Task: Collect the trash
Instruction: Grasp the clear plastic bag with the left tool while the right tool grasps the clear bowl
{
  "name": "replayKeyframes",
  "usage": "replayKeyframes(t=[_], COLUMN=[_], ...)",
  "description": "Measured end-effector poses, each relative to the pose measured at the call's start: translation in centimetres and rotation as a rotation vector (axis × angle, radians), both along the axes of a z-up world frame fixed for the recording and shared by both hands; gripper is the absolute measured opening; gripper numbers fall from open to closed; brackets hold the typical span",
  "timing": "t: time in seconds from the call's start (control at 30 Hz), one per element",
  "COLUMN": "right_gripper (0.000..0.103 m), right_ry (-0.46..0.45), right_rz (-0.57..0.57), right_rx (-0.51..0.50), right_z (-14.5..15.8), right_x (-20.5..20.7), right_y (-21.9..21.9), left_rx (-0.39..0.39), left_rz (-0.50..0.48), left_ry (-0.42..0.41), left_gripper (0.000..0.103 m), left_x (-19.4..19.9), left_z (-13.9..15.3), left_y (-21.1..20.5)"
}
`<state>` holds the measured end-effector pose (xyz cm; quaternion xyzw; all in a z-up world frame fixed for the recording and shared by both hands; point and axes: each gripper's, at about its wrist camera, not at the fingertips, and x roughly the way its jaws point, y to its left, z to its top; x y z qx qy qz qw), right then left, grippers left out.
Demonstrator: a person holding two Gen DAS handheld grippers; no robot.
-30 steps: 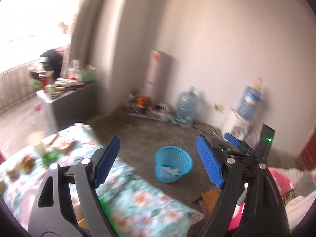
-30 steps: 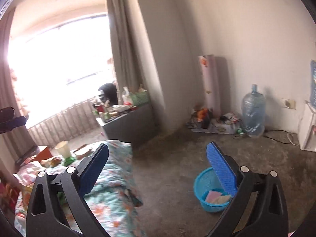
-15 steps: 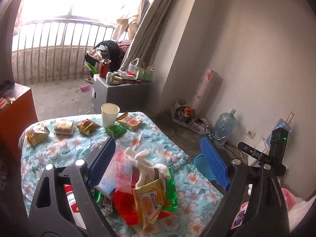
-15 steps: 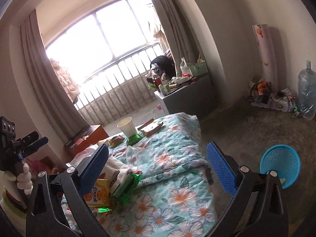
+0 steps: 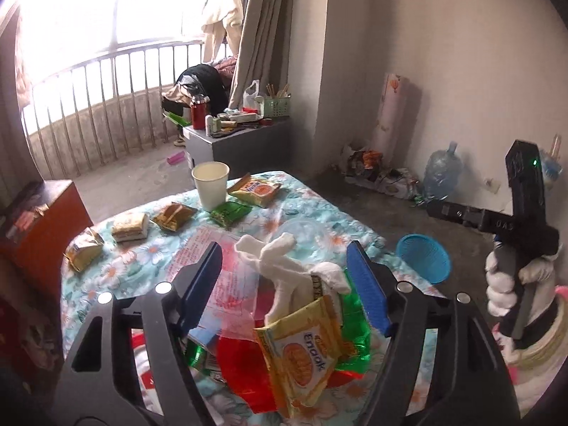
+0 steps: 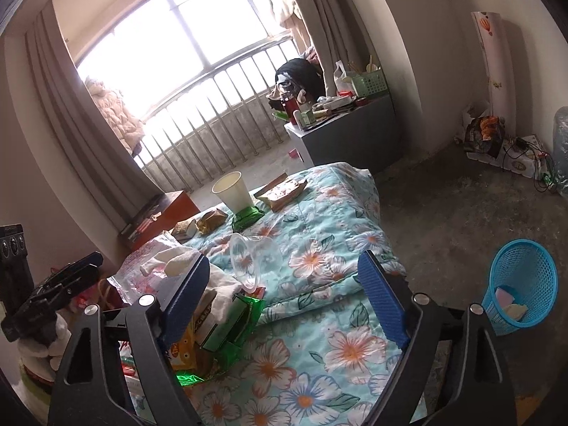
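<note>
A bed point(image 6: 319, 220) with a pale blue flowered cover fills the middle of the room, and most of the trash lies scattered on it. On the bare floor off its right side, well apart from the litter, stands a blue basket point(image 6: 520, 285) with a few scraps already in the bottom (pink and pale yellow, as far as I can tell). Nearest the person is a heap of wrappers point(image 5: 309, 348): a yellow snack packet, green and red foil, a thin printed plastic bag and a crumpled white tissue point(image 5: 284, 266) on top. A clear plastic cup point(image 6: 248, 259) lies tipped on its side just beside the heap. Farther up the bed a white paper cup point(image 5: 210, 184) stands upright, with a green packet point(image 5: 230, 213) touching its base and four more snack packets strung out around it. The left gripper point(image 5: 284, 284) hangs over the heap, its jaws closing but still wide, the tissue and packets showing between them without either pad pressing on anything. The right gripper point(image 6: 284, 298) sits over the bed edge, jaws also closing and still well spread, with only the flowered cover between them; its left pad is just beside the heap.
</note>
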<state>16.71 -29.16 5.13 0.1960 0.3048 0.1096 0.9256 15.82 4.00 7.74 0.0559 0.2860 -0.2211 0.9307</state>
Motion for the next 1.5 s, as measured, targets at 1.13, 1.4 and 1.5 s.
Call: replayKeyframes(t=[1.13,1.4,1.5], right_gripper=[0.073,0.066,0.059], right_ry=[0.115,0.127,0.143], right_rz=[0.089,0.097,0.096], right_rx=[-0.117,-0.180,-0.216], right_z=[-2.3,-2.7,-3.3], right_x=[6.5,8.2,9.3], right_y=[6.2,7.7,8.1], left_rx=[-0.481,-0.541,-0.550], left_rz=[0.195,0.182,0.162], left_ry=[0.363,0.335,0.305], left_gripper=[0.040,0.020,0.014], left_x=[5.5,5.1,4.6], left_z=[-7.7,-7.5,-7.0], left_y=[12.2,12.8,12.8])
